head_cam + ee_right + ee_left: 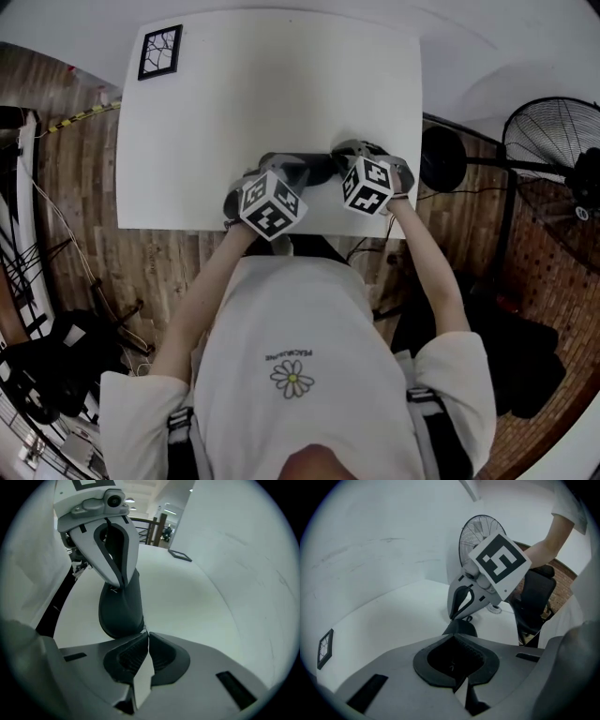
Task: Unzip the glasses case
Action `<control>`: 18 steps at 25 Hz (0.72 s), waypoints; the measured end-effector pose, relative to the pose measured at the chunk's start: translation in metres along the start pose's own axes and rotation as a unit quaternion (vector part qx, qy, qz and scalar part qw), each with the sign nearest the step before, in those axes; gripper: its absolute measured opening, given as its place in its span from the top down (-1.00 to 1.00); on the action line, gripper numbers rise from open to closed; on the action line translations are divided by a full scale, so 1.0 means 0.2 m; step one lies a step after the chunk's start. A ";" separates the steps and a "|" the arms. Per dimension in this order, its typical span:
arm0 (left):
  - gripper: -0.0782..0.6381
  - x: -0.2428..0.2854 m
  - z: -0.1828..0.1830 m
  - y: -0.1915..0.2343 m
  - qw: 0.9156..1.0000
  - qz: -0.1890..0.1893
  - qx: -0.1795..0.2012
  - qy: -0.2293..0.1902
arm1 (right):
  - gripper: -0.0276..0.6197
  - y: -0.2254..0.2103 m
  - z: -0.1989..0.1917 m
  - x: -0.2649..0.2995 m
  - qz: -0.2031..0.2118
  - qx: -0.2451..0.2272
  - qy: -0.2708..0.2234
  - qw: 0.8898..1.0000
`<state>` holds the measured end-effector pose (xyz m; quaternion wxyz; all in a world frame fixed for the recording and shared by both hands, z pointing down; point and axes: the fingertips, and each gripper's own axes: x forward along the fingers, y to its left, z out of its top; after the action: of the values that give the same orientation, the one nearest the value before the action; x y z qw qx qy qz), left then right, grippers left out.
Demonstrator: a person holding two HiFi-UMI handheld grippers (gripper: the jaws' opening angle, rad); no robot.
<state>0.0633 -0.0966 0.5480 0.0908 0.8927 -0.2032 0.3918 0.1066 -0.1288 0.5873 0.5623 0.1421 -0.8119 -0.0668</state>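
A dark glasses case (317, 169) lies on the white table (272, 94) close to its near edge, between the two grippers. My left gripper (291, 172) is shut on one end of the case; in the right gripper view its fingers (115, 569) pinch the top of the case (122, 609). My right gripper (146, 634) is shut at the case's other end, with a thin sliver of the zipper pull (145, 629) at its tips. In the left gripper view the case (459, 627) runs from my shut left gripper (457, 637) towards the right gripper (459, 604).
A framed marker card (159, 51) lies at the table's far left corner. A standing fan (553, 131) and a black stool (442, 157) are on the wooden floor to the right. Cables and gear lie on the floor at left (37, 234).
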 end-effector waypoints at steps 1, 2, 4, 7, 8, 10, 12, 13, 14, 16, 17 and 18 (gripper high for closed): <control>0.74 0.00 0.00 0.00 1.000 0.002 -0.002 -0.002 | 0.89 -0.01 0.02 0.01 0.009 -0.019 -0.002 1.000; 0.74 0.00 0.00 0.01 1.000 0.004 -0.004 -0.004 | 0.89 -0.02 0.03 0.02 0.018 -0.036 -0.002 0.999; 0.74 0.00 0.00 0.01 1.000 0.007 -0.011 -0.008 | 0.89 -0.02 0.04 0.03 0.029 -0.060 -0.002 0.998; 0.74 0.00 0.00 0.01 1.000 0.010 -0.012 -0.011 | 0.89 -0.02 0.04 0.03 0.030 -0.066 -0.006 0.997; 0.74 0.00 0.00 0.02 1.000 0.010 -0.011 -0.012 | 0.89 -0.02 0.04 0.03 0.028 -0.063 -0.009 0.998; 0.74 -0.01 0.00 0.02 1.000 0.011 -0.018 -0.017 | 0.89 -0.02 0.04 0.02 0.023 -0.054 -0.016 0.998; 0.74 -0.01 0.00 0.03 0.998 0.020 -0.044 -0.036 | 0.89 -0.02 0.03 0.02 0.017 -0.036 -0.023 0.999; 0.74 -0.02 0.01 0.04 0.997 0.032 -0.054 -0.053 | 0.89 -0.03 0.03 0.01 0.007 -0.021 -0.029 0.999; 0.74 -0.04 0.03 0.06 0.994 0.050 -0.056 -0.074 | 0.89 -0.05 0.03 0.00 -0.008 -0.003 -0.037 0.999; 0.74 -0.11 0.07 0.11 0.987 0.094 -0.054 -0.118 | 0.77 -0.07 0.05 -0.05 -0.036 0.030 -0.058 0.997; 0.74 -0.16 0.10 0.14 0.982 0.114 -0.055 -0.139 | 0.64 -0.07 0.06 -0.08 -0.043 0.039 -0.067 0.996; 0.74 -0.22 0.12 0.17 0.977 0.133 -0.057 -0.158 | 0.55 -0.07 0.07 -0.11 -0.045 0.041 -0.074 0.995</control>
<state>0.0368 -0.1222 0.4988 0.0555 0.9018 -0.3540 0.2418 0.1039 -0.1351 0.5586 0.4908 0.1957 -0.8462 -0.0690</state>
